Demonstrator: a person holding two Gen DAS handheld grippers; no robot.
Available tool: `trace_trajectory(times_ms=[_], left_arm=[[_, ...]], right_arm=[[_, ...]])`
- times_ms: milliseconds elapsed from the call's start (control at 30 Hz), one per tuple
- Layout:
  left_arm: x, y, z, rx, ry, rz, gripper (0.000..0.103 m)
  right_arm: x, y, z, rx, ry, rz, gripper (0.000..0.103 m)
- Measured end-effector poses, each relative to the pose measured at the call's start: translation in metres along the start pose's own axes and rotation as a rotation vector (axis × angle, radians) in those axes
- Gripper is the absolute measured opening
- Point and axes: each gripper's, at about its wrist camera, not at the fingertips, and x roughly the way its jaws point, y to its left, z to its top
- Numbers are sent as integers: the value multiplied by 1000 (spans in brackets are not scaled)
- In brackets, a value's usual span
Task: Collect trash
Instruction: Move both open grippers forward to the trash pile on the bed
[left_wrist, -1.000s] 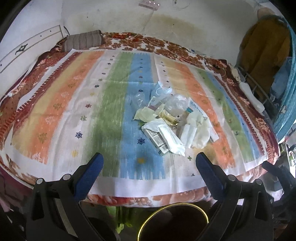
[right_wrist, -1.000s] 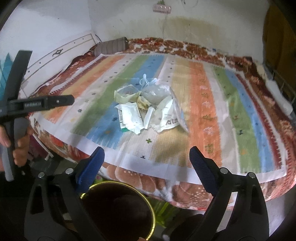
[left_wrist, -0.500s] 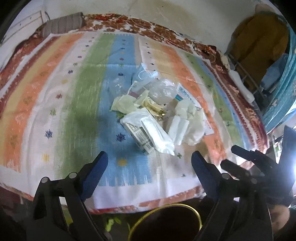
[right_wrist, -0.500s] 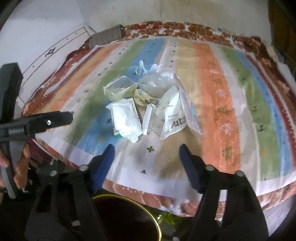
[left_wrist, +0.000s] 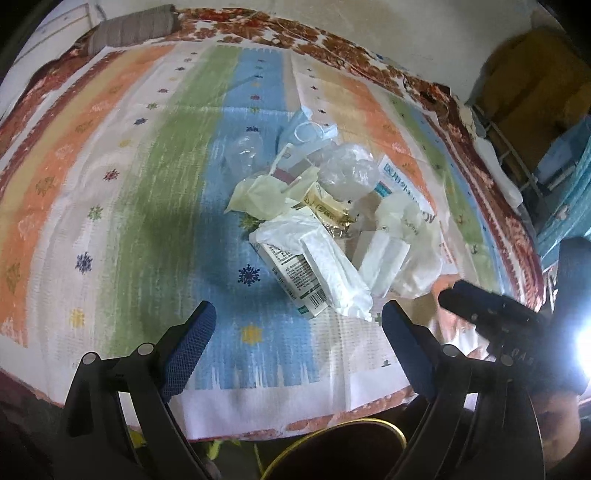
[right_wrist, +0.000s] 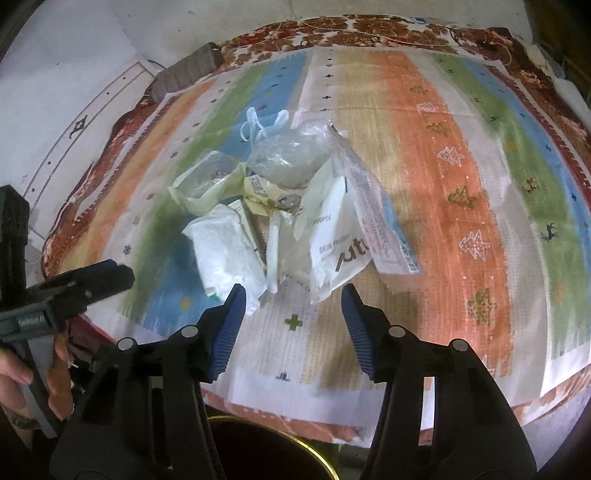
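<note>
A pile of trash (left_wrist: 325, 218) lies on the striped bed cover (left_wrist: 159, 184): white wrappers, a small carton (left_wrist: 295, 275), clear plastic bags, a yellowish bag and a blue face mask. The pile also shows in the right wrist view (right_wrist: 284, 218). My left gripper (left_wrist: 295, 332) is open and empty, just short of the carton. My right gripper (right_wrist: 293, 314) is open and empty, close to the near edge of the pile, by a white pouch (right_wrist: 332, 251). A dark bin with a gold rim (left_wrist: 340, 454) stands below the bed edge, also seen in the right wrist view (right_wrist: 266, 450).
A striped bolster pillow (left_wrist: 136, 26) lies at the far side of the bed by the white wall. A rack with yellow cloth and blue boxes (left_wrist: 535, 96) stands to the right. The right gripper's body (left_wrist: 509, 321) shows at the right in the left wrist view.
Both grippers have moved forward and down over the bed toward the trash pile. The right gripper's fingers have come closer together but stay open.
</note>
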Motion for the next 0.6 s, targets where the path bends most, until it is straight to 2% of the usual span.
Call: trace_trajectory(times_ms=[100, 200, 300, 367, 467, 567, 600], left_arm=[[8, -3, 3, 12, 3, 1, 83], [18, 0, 9, -21, 6, 9, 83], [28, 6, 16, -47, 15, 23, 83], [34, 15, 22, -102, 11, 9, 83], [47, 20, 26, -162, 42, -36, 78], [62, 12, 27, -135, 72, -44, 70], [65, 10, 27, -128, 82, -48, 64]], right_arm=[[8, -1, 4, 1, 6, -11, 47], [12, -1, 7, -14, -9, -38, 45], [20, -1, 9, -29, 1, -43, 37], [23, -1, 10, -36, 9, -41, 33], [24, -1, 13, -46, 2, -61, 29], [30, -4, 15, -44, 14, -54, 19], [31, -4, 15, -45, 18, -59, 12]])
